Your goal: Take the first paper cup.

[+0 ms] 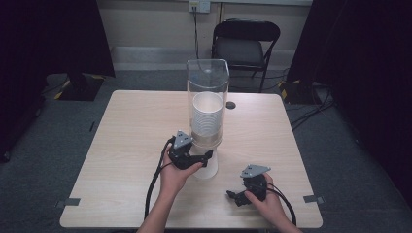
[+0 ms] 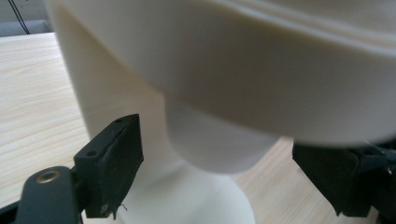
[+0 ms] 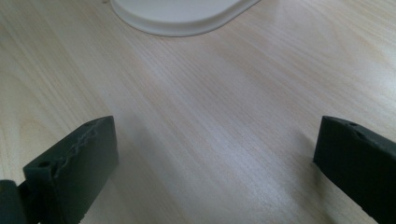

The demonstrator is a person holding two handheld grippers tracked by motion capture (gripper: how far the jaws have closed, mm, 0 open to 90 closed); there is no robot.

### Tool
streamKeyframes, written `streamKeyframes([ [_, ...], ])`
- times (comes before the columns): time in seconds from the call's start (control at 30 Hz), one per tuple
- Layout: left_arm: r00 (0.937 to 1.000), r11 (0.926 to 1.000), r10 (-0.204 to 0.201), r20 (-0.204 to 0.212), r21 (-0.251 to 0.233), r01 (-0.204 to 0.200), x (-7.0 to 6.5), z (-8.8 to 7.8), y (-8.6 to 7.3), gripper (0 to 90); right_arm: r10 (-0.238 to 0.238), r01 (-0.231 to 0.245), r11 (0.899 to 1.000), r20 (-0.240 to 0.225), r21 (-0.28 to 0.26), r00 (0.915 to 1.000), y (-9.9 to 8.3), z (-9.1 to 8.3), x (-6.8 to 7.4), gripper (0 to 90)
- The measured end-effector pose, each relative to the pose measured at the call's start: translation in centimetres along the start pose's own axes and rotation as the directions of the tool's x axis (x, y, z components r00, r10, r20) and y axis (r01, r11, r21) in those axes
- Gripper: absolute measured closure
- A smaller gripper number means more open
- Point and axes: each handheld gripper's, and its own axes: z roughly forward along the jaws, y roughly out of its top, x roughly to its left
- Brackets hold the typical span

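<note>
Cup dispenser [image 1: 208, 116] stood mid-table [image 1: 126, 160], stack inside. Bottom cup [image 2: 219, 149] straddled by left gripper [image 1: 206, 156], jaws spread and not yet closed, likely placed for pull-down. Right gripper [image 1: 233, 196] rested on table near base [image 3: 182, 16], released, apparently kept clear.

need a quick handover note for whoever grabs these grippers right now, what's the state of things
Left gripper: open, jaws either side of the lowest cup under the cup dispenser; not closed on it.
Right gripper: open, holding nothing, low over the table near the dispenser's white base.
Done: left gripper lined up on the cup.
Left: probably close and pull the cup down and out; no cup is out yet.
</note>
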Motion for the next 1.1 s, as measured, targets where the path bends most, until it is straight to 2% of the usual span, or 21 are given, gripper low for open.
streamKeyframes([
  [0.07, 1.0, 0.9999, 0.006, -0.003, -0.013, -0.006, -0.2, 0.3, 0.2, 16.5, 0.0, 0.0, 1.0, 0.0, 0.0, 1.0, 0.0, 0.0, 0.0, 0.0],
  [0.1, 1.0, 0.9994, 0.0, 0.008, -0.035, 0.0, -0.3, 0.5, 0.2, 16.8, 0.0, 0.0, 1.0, 0.0, 0.0, 1.0, 0.0, 0.0, 0.0, 0.0],
  [0.27, 0.9984, 0.9938, 0.054, -0.018, -0.096, -0.055, -0.6, 0.9, 0.3, 18.6, 0.0, 0.0, 1.0, 0.0, 0.0, 1.0, 0.0, 0.0, 0.0, 0.0],
  [0.3, 0.9976, 0.9925, 0.064, -0.027, -0.103, -0.066, -0.7, 1.0, 0.2, 24.4, 0.0, 0.0, 1.0, 0.0, 0.0, 1.0, 0.0, 0.0, 0.0, 0.0],
  [0.33, 0.9955, 0.9911, 0.087, -0.036, -0.098, -0.09, -0.6, 1.1, 0.2, 30.6, 0.0, 0.0, 1.0, 0.0, 0.0, 1.0, 0.0, 0.0, 0.0, 0.0],
  [0.47, 0.992, 0.9876, 0.12, -0.04, -0.097, -0.123, -0.5, 1.1, 0.1, 32.5, 0.0, 0.0, 1.0, 0.0, 0.0, 1.0, 0.0, 0.0, 0.0, 0.0],
  [0.5, 0.9925, 0.9885, 0.116, -0.039, -0.093, -0.119, -0.5, 1.2, -0.1, 32.9, 0.0, 0.0, 1.0, 0.0, 0.0, 1.0, 0.0, 0.0, 0.0, 0.0],
  [0.53, 0.9927, 0.9902, 0.114, -0.04, -0.077, -0.117, -0.4, 1.3, -0.4, 33.5, 0.0, 0.0, 1.0, 0.0, 0.0, 1.0, 0.0, 0.0, 0.0, 0.0],
  [0.57, 0.9944, 0.9943, 0.097, -0.043, -0.041, -0.098, -0.2, 1.6, -1.2, 34.2, 0.0, 0.0, 1.0, 0.0, 0.0, 1.0, 0.0, 0.0, 0.0, 0.0],
  [0.6, 0.9955, 0.9956, 0.085, -0.042, -0.036, -0.087, 0.0, 1.8, -2.0, 34.6, -0.001, 0.001, 1.0, 0.0, 0.0, 1.0, 0.0, 0.0, 0.0, 0.0],
  [0.63, 0.9923, 0.9954, 0.096, -0.078, 0.008, -0.096, -0.2, 1.7, -2.7, 34.9, 0.0, 0.0, 1.0, 0.0, 0.0, 1.0, 0.0, 0.0, 0.0, 0.0],
  [0.67, 0.9856, 0.9891, 0.141, -0.093, 0.057, -0.136, -0.5, 1.8, -3.1, 35.4, 0.0, 0.0, 1.0, 0.0, 0.0, 1.0, 0.0, 0.0, 0.0, 0.0],
  [0.7, 0.9826, 0.9831, 0.163, -0.088, 0.098, -0.155, -0.5, 1.9, -3.5, 35.3, -0.001, 0.001, 1.0, 0.0, 0.0, 1.0, 0.0, 0.0, 0.0, 0.0],
  [0.73, 0.9847, 0.98, 0.153, -0.084, 0.142, -0.14, -0.4, 2.1, -4.0, 35.2, 0.0, 0.0, 1.0, 0.0, 0.0, 1.0, 0.0, 0.0, 0.0, 0.0],
  [0.77, 0.9877, 0.9807, 0.133, -0.082, 0.155, -0.119, -0.3, 2.1, -4.6, 35.1, 0.001, -0.001, 1.0, -0.001, 0.0, 1.0, 0.0, 0.0, 0.0, 0.0],
  [0.83, 0.9872, 0.9778, 0.141, -0.075, 0.167, -0.127, 0.0, 1.9, -5.4, 34.9, 0.001, -0.001, 1.0, -0.001, 0.0, 1.0, 0.0, 0.0, 0.0, 0.0],
  [0.93, 0.9865, 0.9726, 0.155, -0.052, 0.183, -0.143, 0.2, 1.2, -5.5, 34.4, 0.001, -0.001, 1.0, -0.001, 0.001, 1.0, 0.0, 0.0, 0.0, 0.0],
  [1.07, 0.9915, 0.9755, 0.117, -0.058, 0.194, -0.104, 1.0, 0.0, -6.1, 34.0, 0.001, -0.001, 1.0, -0.001, 0.001, 1.0, 0.0, 0.0, 0.0, 0.0],
  [1.1, 0.9898, 0.9728, 0.128, -0.062, 0.202, -0.113, 1.3, -0.3, -6.4, 34.0, 0.002, -0.002, 1.0, -0.001, 0.001, 1.0, 0.0, 0.0, 0.0, 0.0],
])
